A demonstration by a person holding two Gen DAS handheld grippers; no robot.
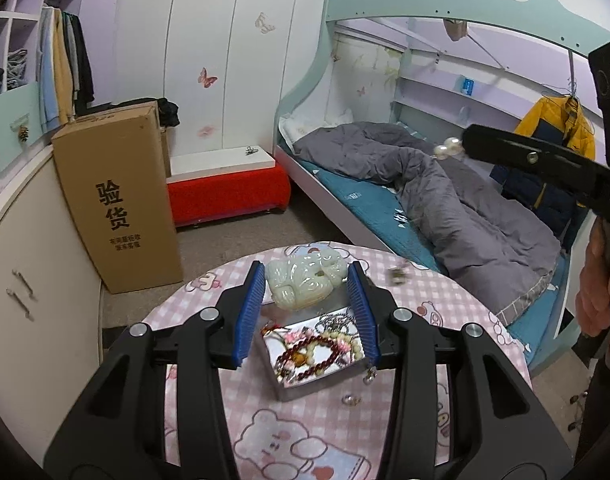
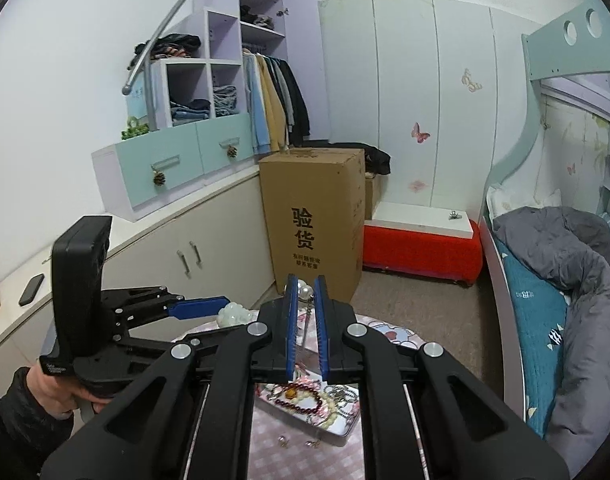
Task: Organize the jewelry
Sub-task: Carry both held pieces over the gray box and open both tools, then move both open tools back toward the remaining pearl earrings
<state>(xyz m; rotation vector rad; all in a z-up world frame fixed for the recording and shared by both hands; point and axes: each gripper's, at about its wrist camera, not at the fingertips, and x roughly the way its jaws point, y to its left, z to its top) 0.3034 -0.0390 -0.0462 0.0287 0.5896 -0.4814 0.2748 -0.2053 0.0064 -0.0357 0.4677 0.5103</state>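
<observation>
**Pearls aloft, jade carving bracketed**

Plainly, each tool has its own piece. The right gripper is pinched nearly together on a pearl piece, whose round white beads peek out at the tips; a thin rod or strand seems to hang down between the blue pads, though blur makes that hard to confirm. It is held high, well above the table, probably to carry the pearls clear of the clutter before lowering them into the tin.

The left gripper stands wide apart, its blue pads on either side of a pale green jade carving without visibly touching it, likely lined up for a grasp. The carving looks glossy, smooth and bulky, resting at the tin's far edge.

The tin itself is shiny metal, already holding a dark red bead bracelet, cream beads and silvery chains in a tangle. Small loose pieces lie on the pink checked cloth just beside it.
</observation>
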